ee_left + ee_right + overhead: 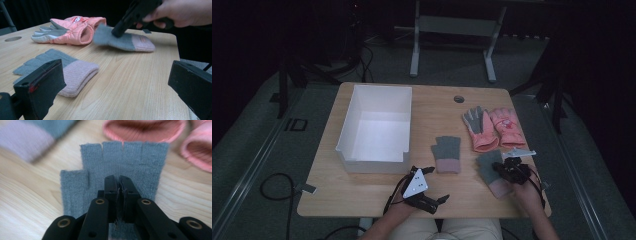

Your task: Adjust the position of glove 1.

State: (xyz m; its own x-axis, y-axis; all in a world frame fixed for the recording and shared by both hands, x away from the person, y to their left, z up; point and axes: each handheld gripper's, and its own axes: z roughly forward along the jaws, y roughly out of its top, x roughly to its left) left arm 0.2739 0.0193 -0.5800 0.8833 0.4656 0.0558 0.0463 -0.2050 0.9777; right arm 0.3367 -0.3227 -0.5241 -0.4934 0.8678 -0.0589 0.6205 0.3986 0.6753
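A big white box (374,125) sits on the left part of the wooden table (362,192). It has nothing in it. Two puffy pink gloves (493,127) lie side by side near the far right corner. They are just past the glove I am working on. A small round hole (459,99) is in the table top, further back. Another grey glove with a pink cuff (447,154) lies flat in the middle, between my two hands and the box. Nothing lies between it and the box.

The glove I hold is a grey glove (117,165) with short cut-off fingers and a pale pink cuff. It is soft and knitted. It lies near the right front edge of the table, with its finger ends pointing at the pink gloves.

My right gripper (119,182) is pinched tight on the grey cloth, with the jaws pressed together and a fold of wool between them. My left gripper (432,187) is wide open and holds nothing. It rests low near the front edge.
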